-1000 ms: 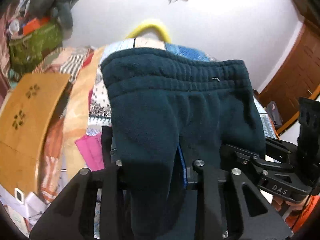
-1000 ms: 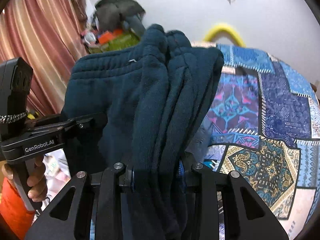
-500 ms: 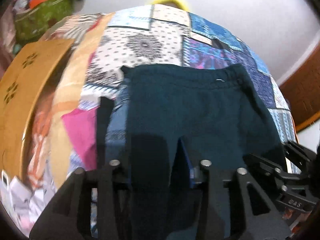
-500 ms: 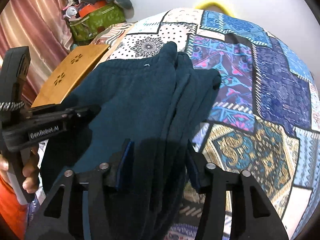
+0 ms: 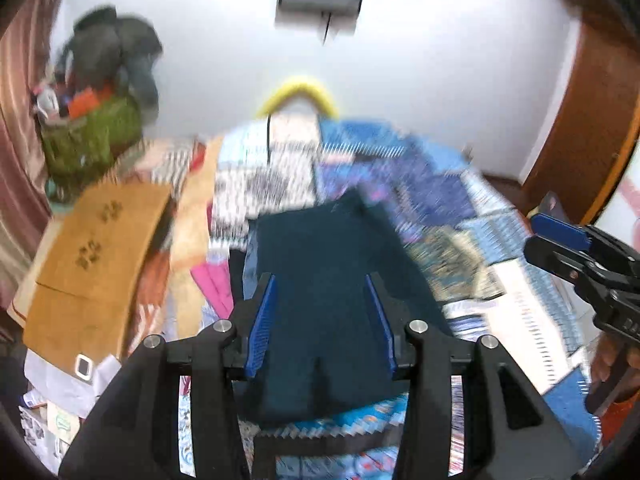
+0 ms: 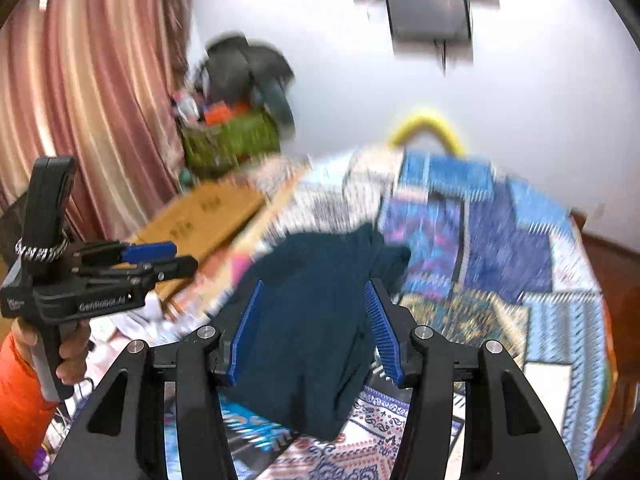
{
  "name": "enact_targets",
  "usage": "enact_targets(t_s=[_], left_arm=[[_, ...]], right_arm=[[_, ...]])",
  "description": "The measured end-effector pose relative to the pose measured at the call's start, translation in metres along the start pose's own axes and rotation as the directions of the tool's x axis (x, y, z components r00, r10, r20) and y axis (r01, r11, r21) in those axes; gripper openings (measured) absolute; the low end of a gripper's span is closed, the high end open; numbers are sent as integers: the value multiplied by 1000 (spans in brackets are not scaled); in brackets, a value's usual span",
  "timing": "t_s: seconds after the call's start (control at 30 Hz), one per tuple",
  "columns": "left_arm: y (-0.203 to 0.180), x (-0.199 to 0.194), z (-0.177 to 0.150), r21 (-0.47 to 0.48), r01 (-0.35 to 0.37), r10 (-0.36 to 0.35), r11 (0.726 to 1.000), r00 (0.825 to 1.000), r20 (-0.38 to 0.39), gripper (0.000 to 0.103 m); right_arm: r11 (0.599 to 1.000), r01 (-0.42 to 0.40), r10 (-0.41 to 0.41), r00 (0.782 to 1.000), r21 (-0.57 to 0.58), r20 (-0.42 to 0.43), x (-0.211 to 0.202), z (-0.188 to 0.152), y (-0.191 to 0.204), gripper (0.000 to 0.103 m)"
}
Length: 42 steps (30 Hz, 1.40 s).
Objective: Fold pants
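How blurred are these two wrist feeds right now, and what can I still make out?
Left wrist view: patchwork bedspread motion-smeared; dark pants lie folded on it, left gripper sharp, open. Right wrist view: similar streaking across bedspread and curtain; right gripper crisp, open over the pants. Fisheye bends both edges.

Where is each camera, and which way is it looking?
Left wrist: on the left gripper, facing the folded pants on the quilt; right gripper at the edge.
Right wrist: on the right gripper, facing the pants; left gripper alongside.
Both share pants, quilt, wall; jaws open.
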<state>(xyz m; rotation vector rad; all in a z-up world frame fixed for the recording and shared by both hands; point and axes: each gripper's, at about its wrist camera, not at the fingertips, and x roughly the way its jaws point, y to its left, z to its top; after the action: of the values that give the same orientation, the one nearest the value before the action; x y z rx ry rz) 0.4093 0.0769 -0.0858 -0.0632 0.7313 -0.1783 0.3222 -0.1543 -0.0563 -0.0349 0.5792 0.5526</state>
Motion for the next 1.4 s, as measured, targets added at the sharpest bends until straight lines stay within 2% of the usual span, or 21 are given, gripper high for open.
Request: enact_targets(t_s=[0.07, 0.13, 0.27, 0.4, 0.5, 0.53, 0.57, 0.6, 0.67, 0.7, 0.8, 0.87, 1.4], left_arm=[[-11, -48, -2, 19, -17, 15, 1000, 996, 91, 44], [-23, -90, -7, 39, -43, 35, 998, 983, 178, 44], [-42, -160, -24, 62, -76, 53, 995, 948, 313, 44], [-59, -218, -50, 61, -117, 80, 991, 901, 427, 46], [-69, -243, -67, 50, -152, 108, 987, 865, 490, 66], [-73, -252, -74, 44, -158, 114, 986, 852, 510, 77], [-75, -256, -78, 42, -157, 113, 987, 848, 518, 85], [-76, -262, -82, 38, -149, 107, 988, 844, 526, 88], [-77, -267, -88, 20, -145, 111, 989, 837, 535, 95], [-76, -270, -90, 10, -141, 114, 990, 836, 537, 96], [-73, -275, -95, -10, -123, 109, 992, 837, 536, 102], [-72, -278, -98, -16, -123, 113, 992, 837, 536, 103], [-82, -281, -108, -6, -140, 122, 990, 838, 532, 103]], right_arm=[[1000, -8, 9, 997, -12, 83, -37, 4, 15, 48], [1000, -19, 22, 987, -19, 158, -71, 3, 28, 48], [998, -20, 33, 963, -51, 268, -127, -5, 56, 48], [997, 0, 25, 943, -77, 332, -159, -19, 78, 48], [998, 0, 24, 934, -67, 356, -174, -29, 87, 48], [998, 4, 18, 933, -61, 360, -177, -31, 88, 53], [999, 11, 8, 930, -51, 366, -181, -34, 90, 63], [999, 19, -3, 926, -40, 376, -184, -36, 91, 68], [999, 34, -23, 921, -21, 388, -186, -38, 91, 86], [999, 43, -34, 919, -12, 393, -187, -40, 91, 88], [997, 81, -75, 912, 1, 403, -192, -41, 92, 103], [995, 102, -95, 907, 4, 410, -195, -43, 92, 103], [991, 131, -113, 909, -19, 402, -203, -57, 100, 103]])
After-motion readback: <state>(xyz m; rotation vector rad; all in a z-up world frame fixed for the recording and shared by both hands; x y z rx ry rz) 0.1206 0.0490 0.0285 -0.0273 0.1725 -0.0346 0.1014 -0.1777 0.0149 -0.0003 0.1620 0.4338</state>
